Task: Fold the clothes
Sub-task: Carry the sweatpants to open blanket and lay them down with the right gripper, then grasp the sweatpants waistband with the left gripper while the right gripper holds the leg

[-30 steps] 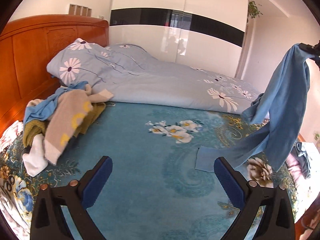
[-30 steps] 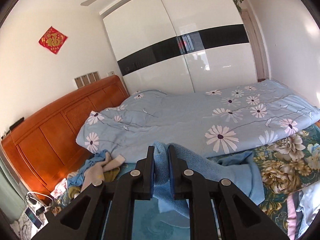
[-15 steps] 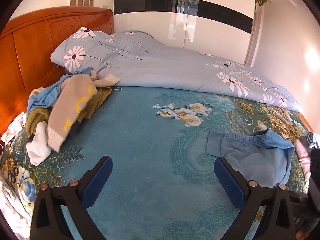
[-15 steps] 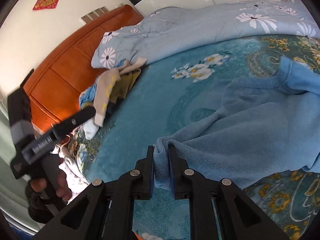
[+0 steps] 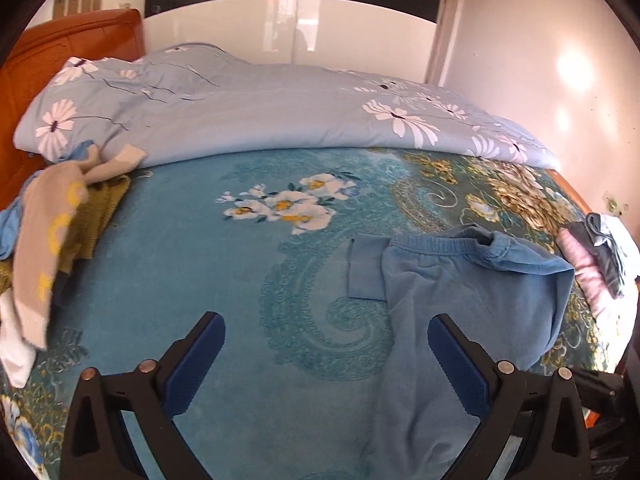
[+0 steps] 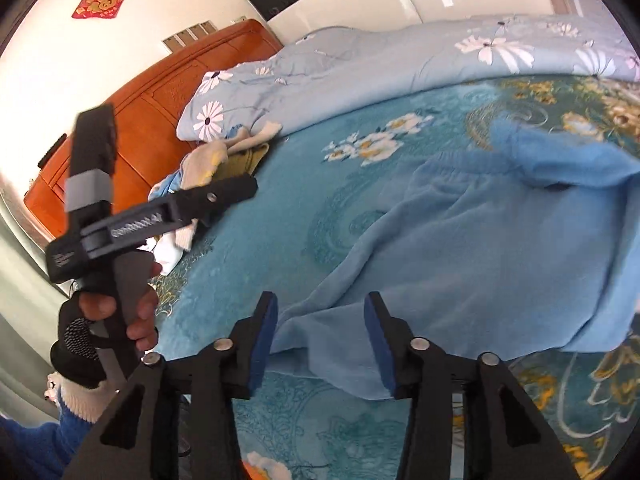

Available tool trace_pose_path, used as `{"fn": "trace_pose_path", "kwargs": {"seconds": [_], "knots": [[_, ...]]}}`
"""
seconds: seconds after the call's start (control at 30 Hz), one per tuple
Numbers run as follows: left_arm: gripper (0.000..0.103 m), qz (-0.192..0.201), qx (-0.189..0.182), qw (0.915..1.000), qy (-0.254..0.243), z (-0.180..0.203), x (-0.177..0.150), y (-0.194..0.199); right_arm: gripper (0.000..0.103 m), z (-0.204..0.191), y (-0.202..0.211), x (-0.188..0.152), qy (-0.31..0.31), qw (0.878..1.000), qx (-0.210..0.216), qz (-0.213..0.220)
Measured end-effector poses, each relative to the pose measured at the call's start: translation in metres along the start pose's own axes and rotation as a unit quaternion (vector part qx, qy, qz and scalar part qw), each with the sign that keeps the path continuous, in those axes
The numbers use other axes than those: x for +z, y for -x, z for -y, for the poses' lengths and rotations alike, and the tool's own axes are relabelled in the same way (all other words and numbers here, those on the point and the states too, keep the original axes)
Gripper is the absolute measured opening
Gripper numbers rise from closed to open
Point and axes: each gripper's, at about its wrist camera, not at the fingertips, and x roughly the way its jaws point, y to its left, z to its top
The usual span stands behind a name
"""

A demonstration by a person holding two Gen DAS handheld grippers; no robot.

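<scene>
A light blue garment (image 5: 472, 300) (image 6: 480, 240) lies spread and rumpled on the teal flowered bedspread (image 5: 224, 280), right of the middle. My right gripper (image 6: 322, 316) hangs low over its near edge; the jaws are opening, the cloth lies between them and the pads stand clear of it. My left gripper (image 5: 326, 336) is open above the bedspread, its right finger over the garment's left side, nothing gripped. In the right wrist view a gloved hand (image 6: 108, 320) holds the left gripper (image 6: 236, 192) at the left.
A heap of clothes (image 5: 52, 224) (image 6: 208, 168) lies by the orange wooden headboard (image 6: 132, 128). A pale blue flowered duvet (image 5: 260, 112) runs along the far side of the bed. Pink and grey clothes (image 5: 592, 264) sit at the bed's right edge. A white wardrobe (image 5: 300, 20) stands behind.
The right gripper came down from holding the blue garment up in the air, laid it on the bed, and its jaws parted off the cloth. The left gripper moved lower and nearer the garment.
</scene>
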Motion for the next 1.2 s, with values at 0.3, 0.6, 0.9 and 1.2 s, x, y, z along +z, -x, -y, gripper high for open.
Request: {"fn": "trace_pose_path", "kwargs": {"seconds": [0.3, 0.6, 0.9, 1.2], "knots": [[0.103, -0.066, -0.050, 0.9949, -0.057, 0.033, 0.023, -0.093, 0.069, 0.048, 0.022, 0.046, 0.155, 0.962, -0.223, 0.042], [0.103, -0.108, -0.052, 0.9902, -0.071, 0.040, 0.037, -0.141, 0.031, 0.104, -0.017, 0.069, 0.180, 0.944, -0.276, -0.012], [0.099, -0.113, -0.079, 0.9838, -0.115, 0.069, 0.044, -0.165, 0.006, 0.178, 0.042, 0.075, -0.022, 0.968, -0.230, 0.095], [0.069, -0.125, -0.159, 0.9688, -0.143, 0.102, 0.057, -0.180, 0.006, 0.177, 0.079, 0.055, -0.039, 0.973, -0.172, 0.150]]}}
